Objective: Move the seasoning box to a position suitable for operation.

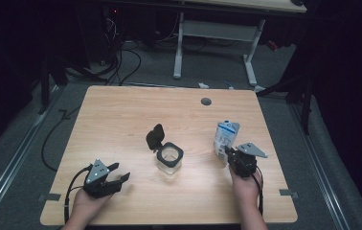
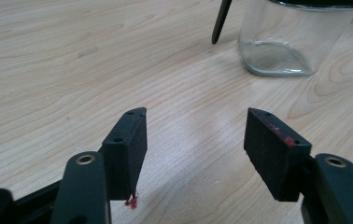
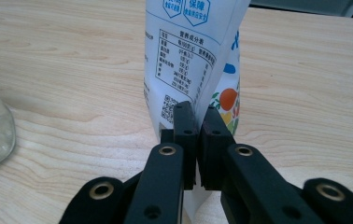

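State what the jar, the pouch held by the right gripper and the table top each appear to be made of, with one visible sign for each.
Jar: clear glass, probably; thick see-through walls with bright glints at the base; its rim and open lid look like black plastic.
Pouch: thin flexible printed film, likely plastic; it pinches flat between the right gripper's jaws.
Table top: light wood or wood-look laminate; grain lines, smooth faint sheen.

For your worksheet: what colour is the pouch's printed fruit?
Orange, on the white-and-blue pouch; right gripper view shows it best.

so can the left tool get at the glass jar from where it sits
Probably yes. The left tool is open and empty, aimed toward the glass jar, with only bare table between them. The open black lid hangs off the jar's far side, out of the way.
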`<state>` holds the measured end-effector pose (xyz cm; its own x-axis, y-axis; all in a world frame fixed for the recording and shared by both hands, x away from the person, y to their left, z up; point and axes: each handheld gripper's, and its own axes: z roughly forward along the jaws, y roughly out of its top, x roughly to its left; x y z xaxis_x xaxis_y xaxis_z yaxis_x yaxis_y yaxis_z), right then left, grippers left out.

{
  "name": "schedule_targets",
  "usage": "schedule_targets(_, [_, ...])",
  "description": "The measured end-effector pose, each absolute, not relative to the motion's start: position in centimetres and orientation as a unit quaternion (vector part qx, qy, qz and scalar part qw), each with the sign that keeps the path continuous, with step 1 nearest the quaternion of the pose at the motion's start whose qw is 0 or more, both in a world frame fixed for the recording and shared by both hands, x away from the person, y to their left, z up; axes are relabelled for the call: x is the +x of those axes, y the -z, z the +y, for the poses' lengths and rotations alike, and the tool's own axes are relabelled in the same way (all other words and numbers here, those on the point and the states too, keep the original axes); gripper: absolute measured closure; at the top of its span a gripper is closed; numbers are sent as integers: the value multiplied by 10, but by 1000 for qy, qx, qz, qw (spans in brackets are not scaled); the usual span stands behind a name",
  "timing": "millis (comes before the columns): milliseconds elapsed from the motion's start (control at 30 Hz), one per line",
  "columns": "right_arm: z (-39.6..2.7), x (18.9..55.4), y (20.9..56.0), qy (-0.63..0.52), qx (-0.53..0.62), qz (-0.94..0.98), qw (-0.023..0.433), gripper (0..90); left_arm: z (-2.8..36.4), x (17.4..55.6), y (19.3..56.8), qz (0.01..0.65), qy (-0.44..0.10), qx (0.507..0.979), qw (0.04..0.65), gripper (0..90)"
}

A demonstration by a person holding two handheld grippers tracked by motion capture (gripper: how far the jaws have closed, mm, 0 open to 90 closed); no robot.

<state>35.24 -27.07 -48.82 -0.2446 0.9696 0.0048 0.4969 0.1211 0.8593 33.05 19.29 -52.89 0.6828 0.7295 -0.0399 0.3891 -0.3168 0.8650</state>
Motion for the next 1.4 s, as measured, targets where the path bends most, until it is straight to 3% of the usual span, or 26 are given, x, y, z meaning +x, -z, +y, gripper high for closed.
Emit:
schedule_targets(667, [-270,354,471,-360,520,726,272,883,192,328,528,336,-175,787,488,375])
schedule_targets(1400, [-262,347,444,-302,485,796,200,885,190,328,527,330,-171,790,488,370])
